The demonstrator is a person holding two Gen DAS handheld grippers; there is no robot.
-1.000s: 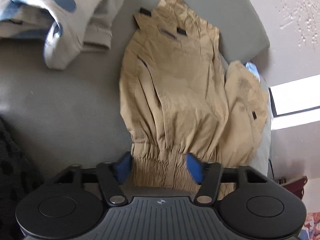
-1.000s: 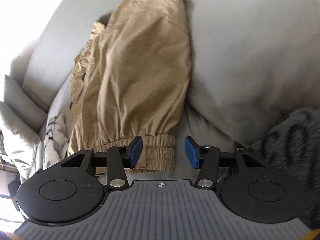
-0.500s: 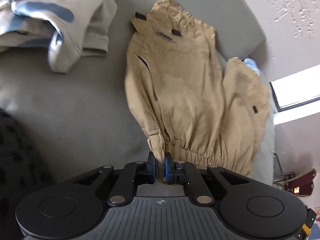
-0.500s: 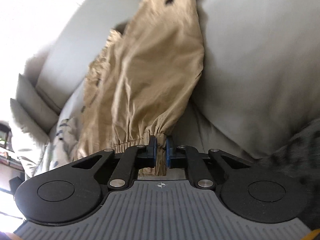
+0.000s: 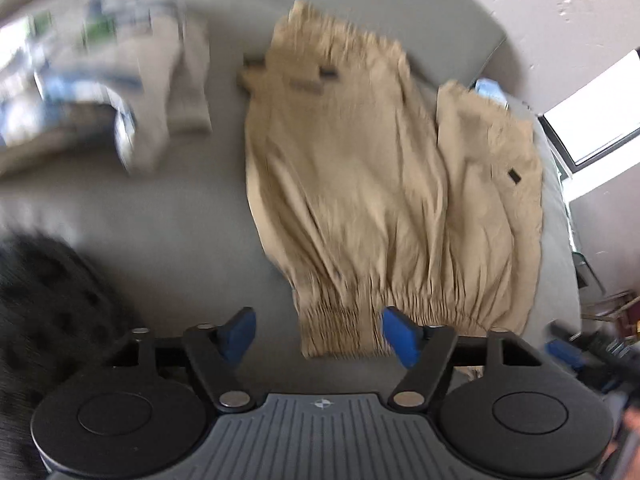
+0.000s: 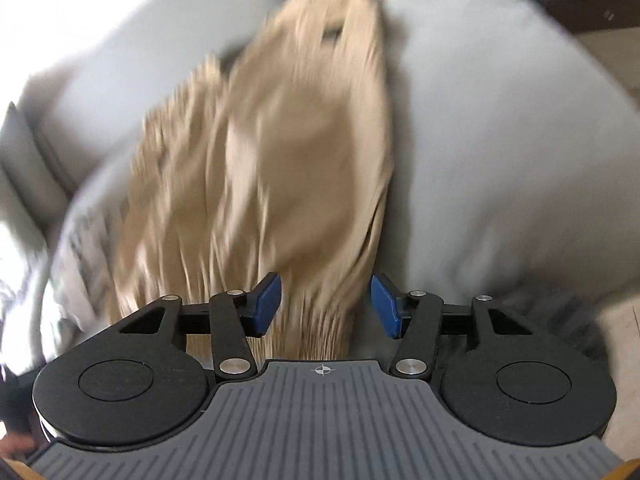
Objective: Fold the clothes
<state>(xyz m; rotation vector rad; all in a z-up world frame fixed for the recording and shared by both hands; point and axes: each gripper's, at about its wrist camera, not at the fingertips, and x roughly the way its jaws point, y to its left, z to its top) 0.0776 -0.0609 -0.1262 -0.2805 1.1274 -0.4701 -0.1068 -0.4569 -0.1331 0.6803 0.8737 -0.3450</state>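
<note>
my left gripper (image 5: 318, 334) and right gripper (image 6: 326, 306) are opening, empty; the tan pants (image 5: 348, 184) stretch lengthwise ahead, cuffs nearest both.

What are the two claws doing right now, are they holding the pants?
Left claw: opening, pads off the tan pants, holding nothing.
Right claw: opening too, a pant cuff lies between its pads, not pinched.
</note>
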